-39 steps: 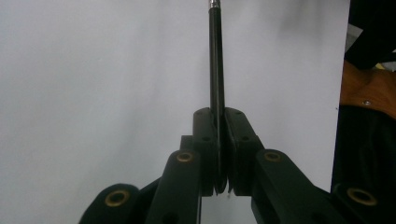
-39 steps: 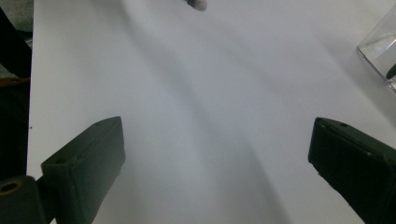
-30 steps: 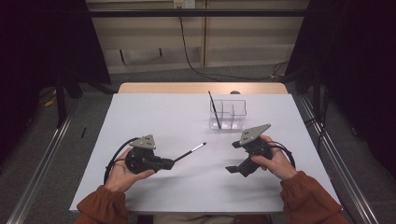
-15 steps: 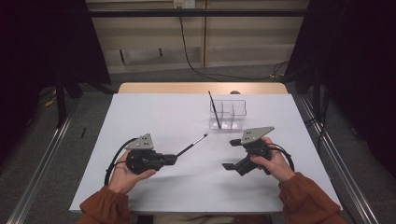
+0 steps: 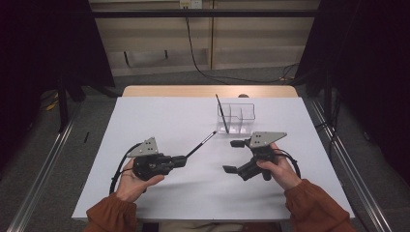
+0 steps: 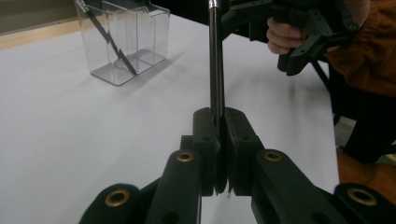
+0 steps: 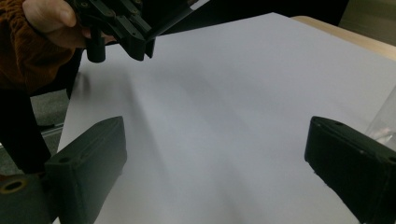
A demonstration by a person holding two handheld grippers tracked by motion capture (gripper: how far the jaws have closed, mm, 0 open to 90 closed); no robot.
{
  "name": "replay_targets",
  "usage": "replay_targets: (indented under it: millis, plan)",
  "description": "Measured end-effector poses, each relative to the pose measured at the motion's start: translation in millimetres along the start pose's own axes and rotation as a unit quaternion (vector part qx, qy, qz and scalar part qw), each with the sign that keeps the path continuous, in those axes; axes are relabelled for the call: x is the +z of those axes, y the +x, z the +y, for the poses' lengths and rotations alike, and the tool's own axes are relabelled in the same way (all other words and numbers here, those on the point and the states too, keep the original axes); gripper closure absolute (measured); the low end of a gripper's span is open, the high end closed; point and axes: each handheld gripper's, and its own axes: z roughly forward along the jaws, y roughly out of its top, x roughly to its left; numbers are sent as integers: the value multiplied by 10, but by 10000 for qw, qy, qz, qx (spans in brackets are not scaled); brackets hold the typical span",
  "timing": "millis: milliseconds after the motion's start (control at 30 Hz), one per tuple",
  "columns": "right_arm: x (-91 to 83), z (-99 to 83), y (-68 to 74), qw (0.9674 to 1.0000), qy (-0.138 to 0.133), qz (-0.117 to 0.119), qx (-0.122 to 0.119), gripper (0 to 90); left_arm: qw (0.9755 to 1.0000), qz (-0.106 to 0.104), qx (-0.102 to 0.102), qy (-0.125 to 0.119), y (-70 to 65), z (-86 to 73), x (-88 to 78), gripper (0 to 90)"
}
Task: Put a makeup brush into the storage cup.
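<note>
My left gripper (image 5: 183, 158) is shut on a black pen (image 5: 200, 144) whose silver tip points up and away toward the clear box. In the left gripper view the pen (image 6: 215, 70) rises straight out of the closed left gripper (image 6: 219, 116). A clear divided box (image 5: 240, 117) stands at mid-table with a second black pen (image 5: 221, 113) leaning in its left compartment. My right gripper (image 5: 232, 156) is open, its jaws facing left toward the held pen, with nothing between them. The right gripper view shows the wide-apart pads (image 7: 88, 172) over bare white table.
The white table top (image 5: 159, 116) has bare room to the left and front. A wooden strip (image 5: 193, 91) runs along its far edge. Metal rails (image 5: 348, 159) flank the table. Each gripper trails a cable (image 5: 121, 166) near the hand.
The pen in my left gripper has swung so its tip points farther away, toward the box. The right gripper shifted slightly left and turned its open jaws toward the pen.
</note>
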Motion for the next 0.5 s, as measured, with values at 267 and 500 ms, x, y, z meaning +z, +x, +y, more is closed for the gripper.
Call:
replay_targets:
  millis: [267, 500]
  plan:
    - [55, 86, 50, 9998, -205, 66, 52, 99, 9997, -60, 9, -230, -31, -1, 37, 842]
    - [79, 148, 86, 9974, -495, 507, 89, 75, 9996, -111, 52, -249, -49, 0, 89, 842]
